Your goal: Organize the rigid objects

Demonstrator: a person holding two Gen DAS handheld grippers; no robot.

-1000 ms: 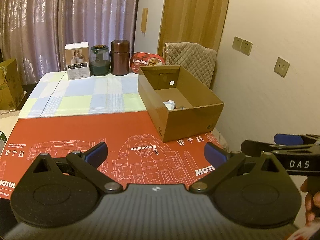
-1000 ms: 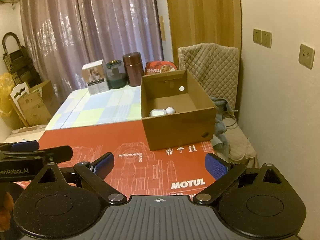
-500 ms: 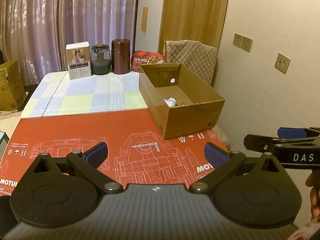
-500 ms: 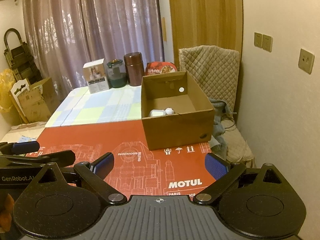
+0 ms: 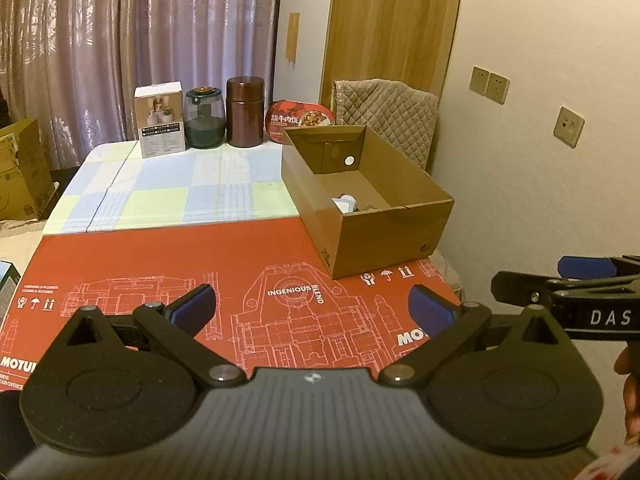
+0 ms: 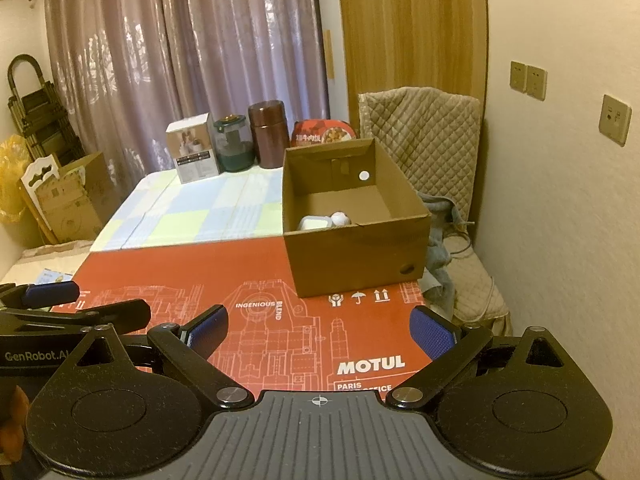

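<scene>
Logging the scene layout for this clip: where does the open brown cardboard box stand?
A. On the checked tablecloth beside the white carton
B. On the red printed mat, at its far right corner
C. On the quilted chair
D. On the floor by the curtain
B: the open brown cardboard box stands on the red printed mat, at its far right corner, with small white items inside.

Black left hand-held gripper [image 5: 312, 309] w/ blue pads [image 5: 192, 307], silver screws; right [image 6: 319, 327] same.

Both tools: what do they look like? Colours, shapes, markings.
Left tool and right tool match: black linkage arms on round black discs, a ribbed grey body with a small crosshair mark, and blue textured pads. Seen side-on, the left one reads "GenRobot.AI" in white, the right one "DAS". No cables or sleeves visible.
</scene>
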